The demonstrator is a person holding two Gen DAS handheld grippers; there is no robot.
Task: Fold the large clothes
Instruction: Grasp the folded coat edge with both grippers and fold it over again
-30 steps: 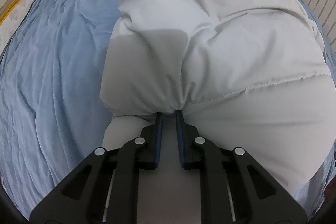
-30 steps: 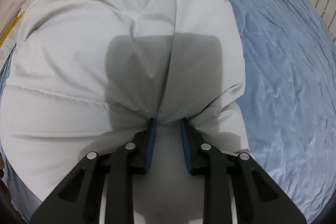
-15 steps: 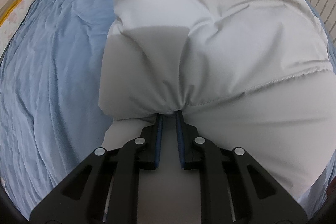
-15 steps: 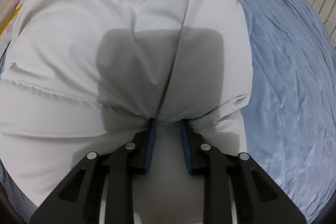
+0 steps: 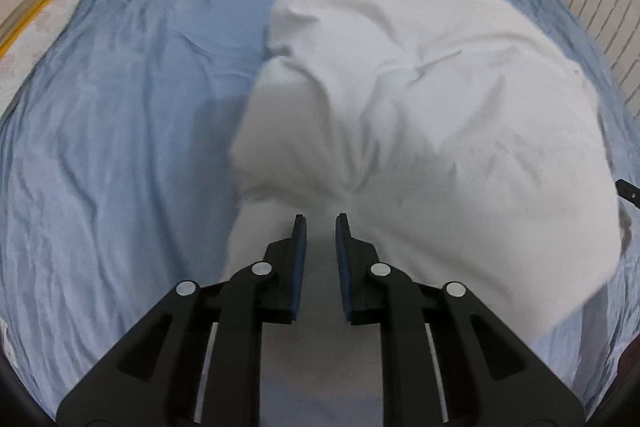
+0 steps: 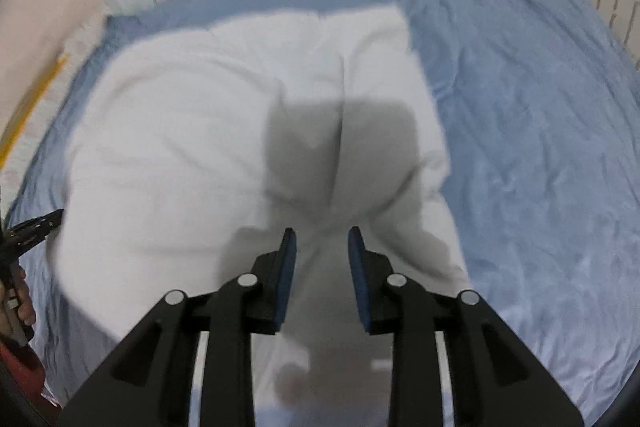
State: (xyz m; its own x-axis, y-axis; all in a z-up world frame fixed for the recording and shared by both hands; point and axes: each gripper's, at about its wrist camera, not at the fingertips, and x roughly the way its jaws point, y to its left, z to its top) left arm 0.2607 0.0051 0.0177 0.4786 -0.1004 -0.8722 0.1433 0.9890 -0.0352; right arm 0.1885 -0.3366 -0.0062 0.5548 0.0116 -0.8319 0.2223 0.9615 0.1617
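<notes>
Blue sheet (image 5: 120,147); white garment (image 5: 420,107) just ahead of both parted, empty tools (image 5: 321,219) (image 6: 321,233).

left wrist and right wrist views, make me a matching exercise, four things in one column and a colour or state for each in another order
Things:
1. padded garment
2. bed sheet
3. left gripper
4. yellow strip

Colour or state:
A. blue and wrinkled
B. lying beyond the sheet's edge, far left
C. white and bunched up
D. jaws apart, nothing pinched

Pairs: 1-C, 2-A, 3-D, 4-B
</notes>
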